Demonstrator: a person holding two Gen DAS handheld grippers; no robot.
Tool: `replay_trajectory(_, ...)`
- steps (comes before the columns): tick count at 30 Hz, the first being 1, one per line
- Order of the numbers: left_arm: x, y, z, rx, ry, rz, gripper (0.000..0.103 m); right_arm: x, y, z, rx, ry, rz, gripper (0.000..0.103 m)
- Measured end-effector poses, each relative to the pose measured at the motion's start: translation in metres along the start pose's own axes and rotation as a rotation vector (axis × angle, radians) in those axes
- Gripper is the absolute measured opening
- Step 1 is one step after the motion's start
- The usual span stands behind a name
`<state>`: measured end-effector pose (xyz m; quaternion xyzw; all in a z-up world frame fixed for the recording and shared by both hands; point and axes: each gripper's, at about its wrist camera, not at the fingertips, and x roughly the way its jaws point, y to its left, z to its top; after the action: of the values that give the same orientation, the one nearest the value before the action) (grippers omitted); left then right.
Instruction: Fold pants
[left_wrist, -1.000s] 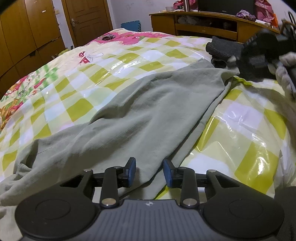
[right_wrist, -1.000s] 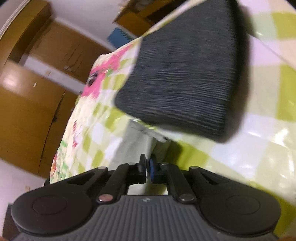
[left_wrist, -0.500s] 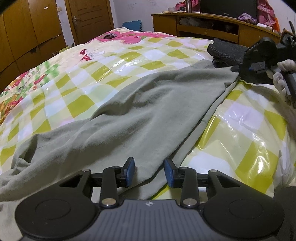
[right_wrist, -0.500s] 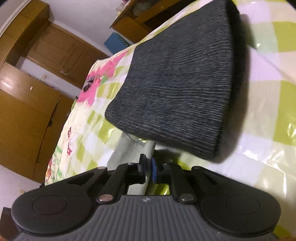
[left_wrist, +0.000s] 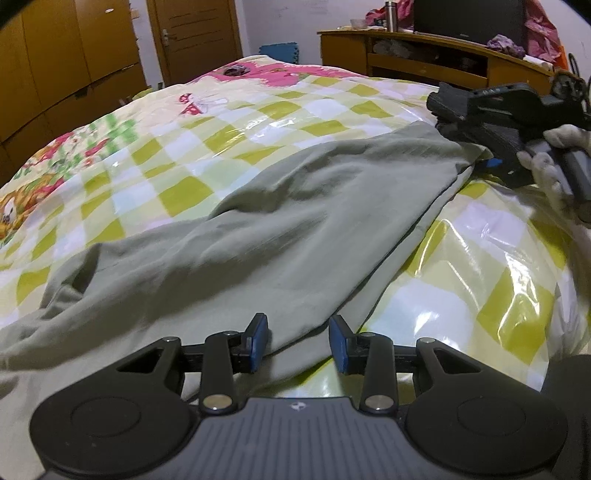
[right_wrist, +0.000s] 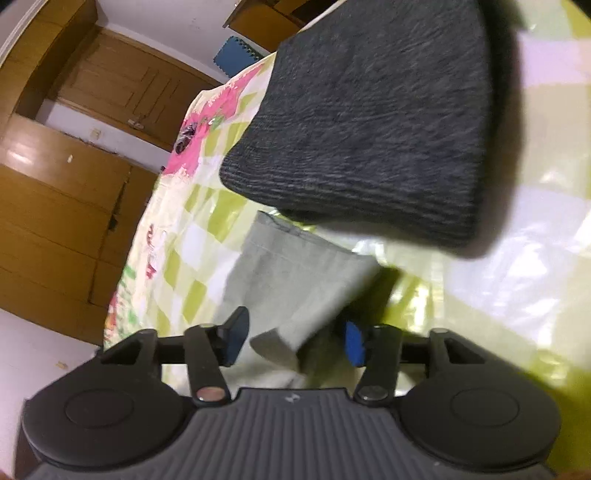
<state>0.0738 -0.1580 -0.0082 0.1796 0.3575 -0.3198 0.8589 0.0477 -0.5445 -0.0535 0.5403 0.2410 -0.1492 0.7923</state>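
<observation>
Grey-green pants (left_wrist: 295, 229) lie spread across a bed with a yellow-green checked cover (left_wrist: 258, 125). My left gripper (left_wrist: 298, 344) is open, low over the near edge of the pants, with cloth between and under its fingers. My right gripper (right_wrist: 293, 338) is open at the far leg end of the pants (right_wrist: 295, 280), whose hem lies loose between its fingers. In the left wrist view the right gripper (left_wrist: 491, 162) sits at the far right end of the pants, held by a gloved hand.
A folded dark grey knitted garment (right_wrist: 376, 125) lies on the bed just beyond the pants' hem. A wooden desk with clutter (left_wrist: 443, 62) stands behind the bed, a wardrobe (left_wrist: 55, 74) and a door (left_wrist: 199, 37) at the left.
My right gripper has opened and let go of the pants' hem, which now lies loose between its fingers. My left gripper has stayed open and shifted slightly.
</observation>
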Motion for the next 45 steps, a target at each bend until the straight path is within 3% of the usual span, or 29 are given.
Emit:
replay_trajectory(2, -0.003, 0.004, -0.003, -0.003, 0.001, 0.01, 0.05, 0.001, 0.003, -0.005, -0.015, 0.014, 0.02, 0.058)
replay_trajectory(4, -0.007, 0.009, -0.006, -0.011, -0.002, 0.019, 0.051, 0.003, 0.002, -0.011, -0.021, 0.025, 0.032, 0.042)
replay_trajectory(6, -0.007, 0.014, -0.009, -0.016, 0.003, 0.026, 0.052, 0.008, -0.005, -0.012, 0.033, 0.022, 0.037, 0.034)
replay_trajectory(9, -0.01, 0.018, -0.012, -0.017, 0.019, 0.051, 0.052, 0.023, -0.016, -0.008, 0.142, 0.03, 0.116, 0.023)
replay_trajectory(10, -0.013, 0.02, -0.013, -0.014, 0.021, 0.057, 0.052, 0.025, -0.015, -0.008, 0.161, 0.031, 0.11, 0.01)
replay_trajectory(11, -0.017, 0.021, -0.014, -0.009, 0.021, 0.067, 0.052, 0.025, -0.01, -0.008, 0.161, 0.04, 0.095, 0.006)
replay_trajectory(18, -0.034, 0.031, -0.024, 0.001, 0.027, 0.121, 0.056, -0.056, 0.012, -0.003, 0.105, -0.057, 0.221, 0.005)
replay_trajectory(21, -0.049, 0.022, -0.031, 0.048, 0.014, 0.116, 0.056, -0.089, 0.004, 0.006, 0.067, -0.092, 0.165, 0.005)
replay_trajectory(23, -0.056, 0.013, -0.038, 0.093, 0.013, 0.121, 0.056, -0.095, -0.004, 0.011, 0.014, -0.101, 0.013, 0.005)
replay_trajectory(27, -0.068, 0.009, -0.051, 0.105, 0.016, 0.133, 0.056, -0.1, -0.008, 0.001, -0.066, -0.025, -0.158, 0.01)
replay_trajectory(30, -0.08, 0.022, -0.057, 0.035, -0.012, 0.131, 0.057, -0.132, 0.011, -0.026, -0.152, -0.067, -0.194, 0.019)
replay_trajectory(33, -0.088, 0.037, -0.062, -0.02, -0.043, 0.14, 0.057, -0.154, 0.044, -0.056, -0.344, -0.096, -0.247, 0.021)
replay_trajectory(35, -0.091, 0.046, -0.066, -0.043, -0.057, 0.152, 0.057, -0.157, 0.073, -0.078, -0.461, -0.085, -0.223, 0.023)
replay_trajectory(37, -0.094, 0.055, -0.072, -0.059, -0.067, 0.163, 0.057, -0.148, 0.099, -0.092, -0.548, -0.046, -0.18, 0.04)
replay_trajectory(40, -0.099, 0.069, -0.082, -0.062, -0.063, 0.183, 0.057, -0.128, 0.142, -0.135, -0.716, 0.079, -0.058, 0.039)
replay_trajectory(45, -0.107, 0.091, -0.101, -0.061, -0.05, 0.223, 0.057, -0.074, 0.206, -0.248, -1.17, 0.31, 0.065, 0.036)
